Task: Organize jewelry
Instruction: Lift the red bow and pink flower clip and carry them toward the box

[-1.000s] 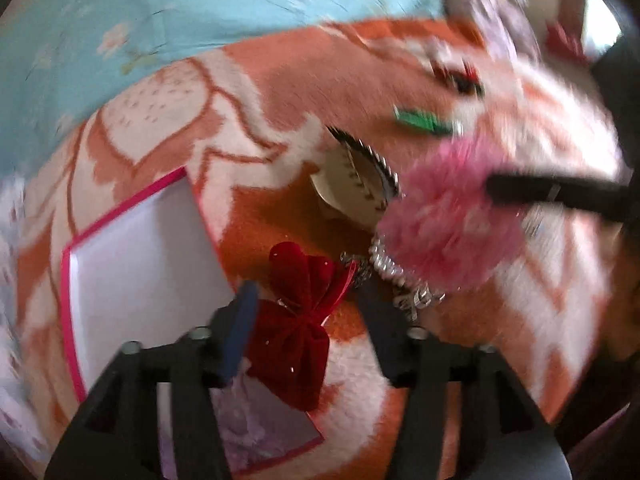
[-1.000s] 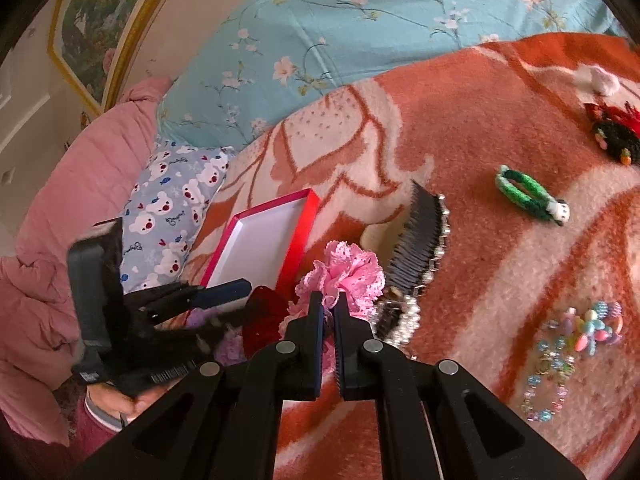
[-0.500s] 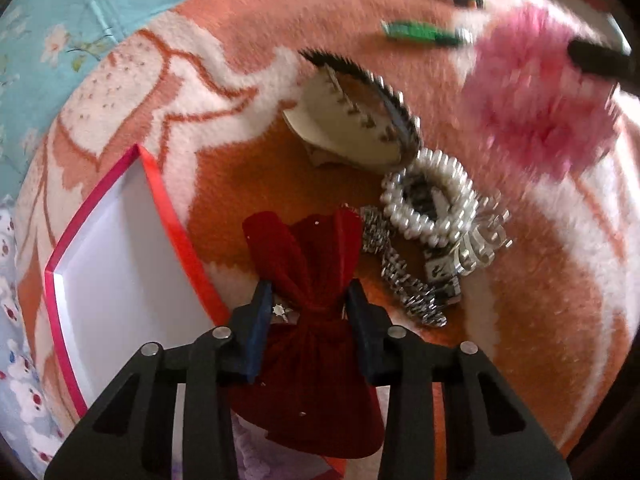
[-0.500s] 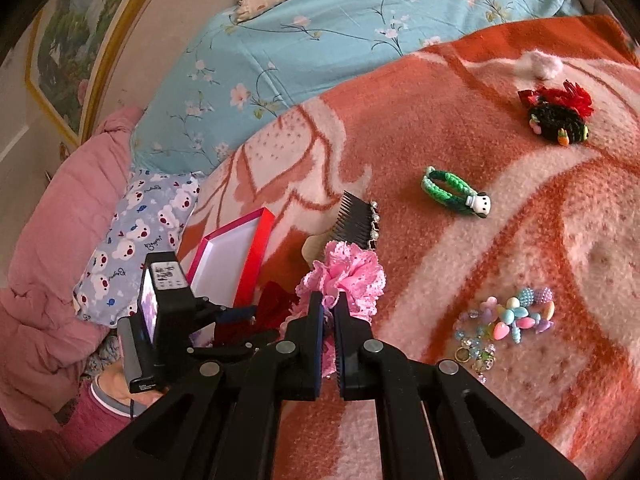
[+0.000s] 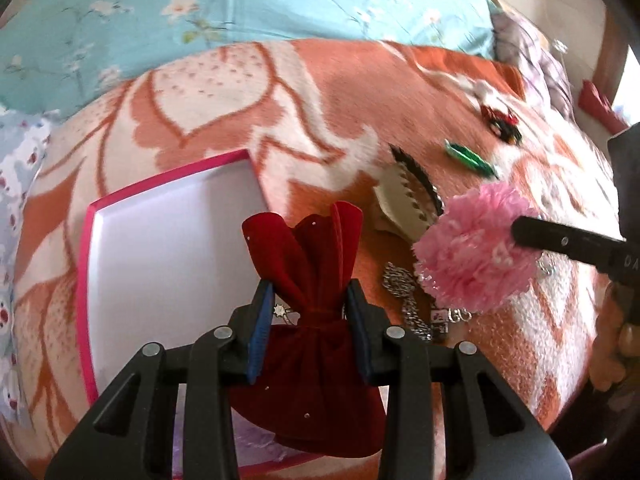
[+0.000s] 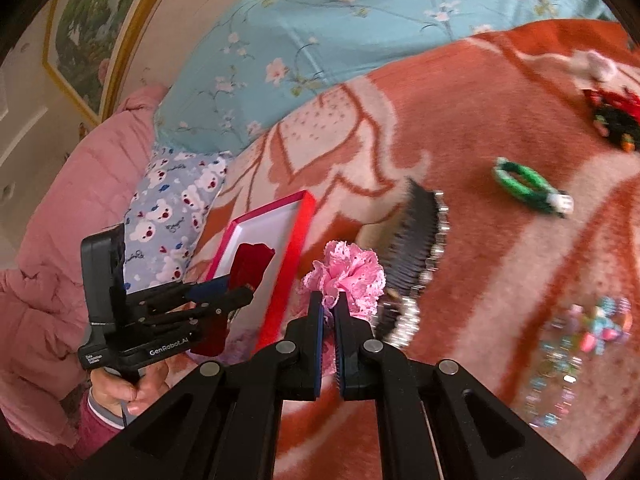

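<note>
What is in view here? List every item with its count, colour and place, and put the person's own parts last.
Red velvet bow: one, dark red, clamped in the left gripper above the box.
Box: one, pink rim, white inside, open on the blanket.
Pink scrunchie: one, frilly pink, pinched in the right gripper.
Hair comb: one, black teeth with silver stones, on the blanket beside the scrunchie.
Silver chain pieces: a heap, count unclear, below the comb.
Green clip: one, green, further up the blanket.
Black and red ornament: one, near the far edge.
Bead bracelets: pastel, blurred, count unclear.
Blanket: one, orange and cream.
Left gripper: jaws closed on the bow.
Right gripper: jaws closed on the scrunchie.
</note>
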The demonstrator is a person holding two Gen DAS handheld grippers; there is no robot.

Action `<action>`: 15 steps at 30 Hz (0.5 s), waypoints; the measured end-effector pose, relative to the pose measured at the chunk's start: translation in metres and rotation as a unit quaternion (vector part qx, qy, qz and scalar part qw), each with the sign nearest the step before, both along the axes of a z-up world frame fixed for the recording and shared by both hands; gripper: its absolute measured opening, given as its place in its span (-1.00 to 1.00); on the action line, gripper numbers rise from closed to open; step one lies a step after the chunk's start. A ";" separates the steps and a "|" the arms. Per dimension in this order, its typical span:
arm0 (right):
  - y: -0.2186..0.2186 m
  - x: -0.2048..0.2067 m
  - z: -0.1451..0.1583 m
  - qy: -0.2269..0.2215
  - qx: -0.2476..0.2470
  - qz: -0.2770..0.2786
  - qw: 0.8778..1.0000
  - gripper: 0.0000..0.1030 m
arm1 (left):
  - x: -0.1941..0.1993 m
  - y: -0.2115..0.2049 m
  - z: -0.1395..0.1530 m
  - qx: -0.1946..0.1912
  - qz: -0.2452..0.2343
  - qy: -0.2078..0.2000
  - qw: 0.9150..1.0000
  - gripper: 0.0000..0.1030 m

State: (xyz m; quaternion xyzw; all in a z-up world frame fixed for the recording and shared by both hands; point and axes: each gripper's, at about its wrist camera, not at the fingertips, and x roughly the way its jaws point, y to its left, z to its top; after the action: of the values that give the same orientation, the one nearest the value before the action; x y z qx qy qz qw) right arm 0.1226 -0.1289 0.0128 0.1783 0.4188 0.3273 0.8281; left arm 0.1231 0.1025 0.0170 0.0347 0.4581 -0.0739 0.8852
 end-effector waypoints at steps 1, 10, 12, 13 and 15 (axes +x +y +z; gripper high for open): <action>0.007 0.002 0.000 -0.001 0.003 0.006 1.000 -0.92 | -0.001 0.005 0.001 -0.003 0.007 -0.001 1.000 -0.35; 0.062 0.022 0.008 -0.009 0.030 0.044 0.999 -0.92 | 0.001 0.057 0.008 -0.022 0.075 -0.016 0.997 -0.35; 0.075 0.028 0.008 -0.010 0.039 0.050 0.998 -0.92 | 0.003 0.071 0.009 -0.025 0.093 -0.019 0.995 -0.35; 0.082 0.031 0.008 -0.011 0.044 0.054 0.998 -0.92 | 0.004 0.078 0.009 -0.027 0.101 -0.019 0.994 -0.35; 0.097 0.038 0.006 -0.010 0.050 0.060 0.997 -0.92 | 0.007 0.088 0.008 -0.030 0.113 -0.020 0.993 -0.35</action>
State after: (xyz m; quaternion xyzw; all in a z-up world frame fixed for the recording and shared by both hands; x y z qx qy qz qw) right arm 0.1611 -0.0321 0.0186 0.1904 0.4042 0.3987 0.8009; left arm 0.1296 0.1910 0.0252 -0.0420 0.4386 0.0138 0.8976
